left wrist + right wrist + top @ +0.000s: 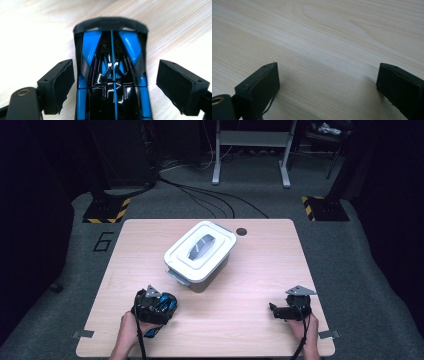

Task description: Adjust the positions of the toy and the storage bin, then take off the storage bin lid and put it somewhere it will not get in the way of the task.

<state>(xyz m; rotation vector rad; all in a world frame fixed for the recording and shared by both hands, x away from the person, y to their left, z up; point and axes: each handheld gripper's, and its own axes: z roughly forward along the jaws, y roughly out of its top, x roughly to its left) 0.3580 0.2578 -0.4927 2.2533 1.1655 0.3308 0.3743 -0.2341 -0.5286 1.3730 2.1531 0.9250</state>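
Left tool open astride toy car, untouching

The glossy blue-and-black plastic toy racing car rests upright on the pale wooden surface near my left front corner, lying between my left hand-held gripper pads, which stand clear of its flanks.
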